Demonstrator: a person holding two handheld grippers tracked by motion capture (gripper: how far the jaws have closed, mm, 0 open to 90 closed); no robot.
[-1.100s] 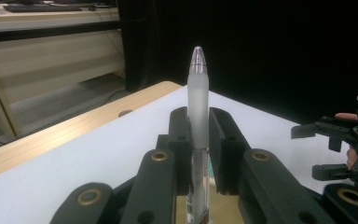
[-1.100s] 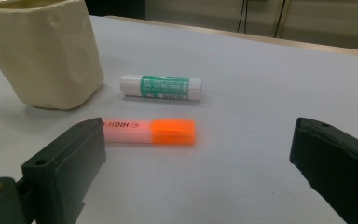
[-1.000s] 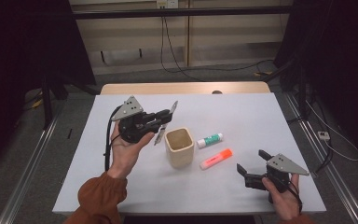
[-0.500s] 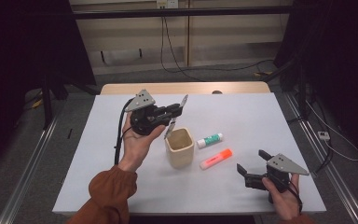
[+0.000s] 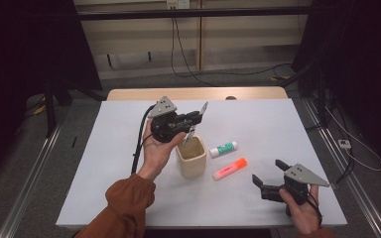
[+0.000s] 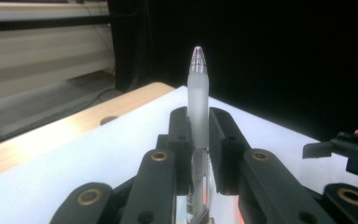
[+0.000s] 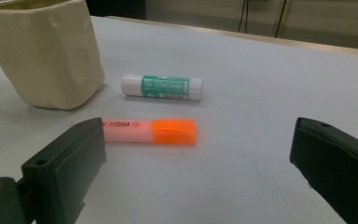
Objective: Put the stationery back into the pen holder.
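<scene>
Left gripper [image 5: 192, 125]: clamped a frosted pen [image 6: 198, 100], tilted above the cream cup [image 5: 192, 157].
Right gripper [image 5: 273, 179]: jaws spread wide, nothing between, near the orange highlighter [image 7: 150, 130].

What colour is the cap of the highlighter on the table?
Bright orange; the highlighter shows best in the right gripper view.

Pen [image 6: 198, 105]: frosted translucent barrel, clear pinkish tip, clamped between black jaws, slanting up and away in the high view [image 5: 198, 118], lower end just above cup [image 5: 192, 157]. Cup: cream, squarish, upright, open-topped, mid-table, beside an orange highlighter.
</scene>
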